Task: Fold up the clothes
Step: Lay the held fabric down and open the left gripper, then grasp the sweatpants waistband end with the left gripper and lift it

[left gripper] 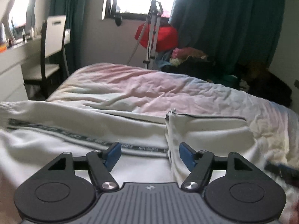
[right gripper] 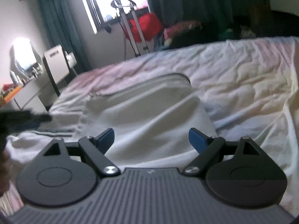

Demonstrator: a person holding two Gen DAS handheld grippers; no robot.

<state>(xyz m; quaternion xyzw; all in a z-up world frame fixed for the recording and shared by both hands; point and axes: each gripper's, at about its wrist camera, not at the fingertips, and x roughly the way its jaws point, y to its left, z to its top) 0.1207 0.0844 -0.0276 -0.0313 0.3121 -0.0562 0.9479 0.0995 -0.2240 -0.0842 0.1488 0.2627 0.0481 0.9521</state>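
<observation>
A white zip-up garment [left gripper: 78, 130] with a dark printed stripe lies spread on the bed; it also shows in the right wrist view [right gripper: 149, 108]. Its zipped edge with a metal pull [left gripper: 172, 111] points toward the far side. My left gripper [left gripper: 149, 154] is open just above the garment, with a folded edge of cloth between the blue pads [left gripper: 113, 154], not held. My right gripper [right gripper: 151, 140] is open and empty over the garment's right part. The left gripper shows blurred at the left edge of the right wrist view [right gripper: 24, 117].
The bed [left gripper: 149, 85] has a rumpled pale pink sheet. A chair [left gripper: 52, 46] and white desk [left gripper: 13, 56] stand at the left. A tripod [left gripper: 152, 31], a red bag [left gripper: 162, 35] and a pile of clothes [left gripper: 188, 56] stand beyond the bed by dark curtains.
</observation>
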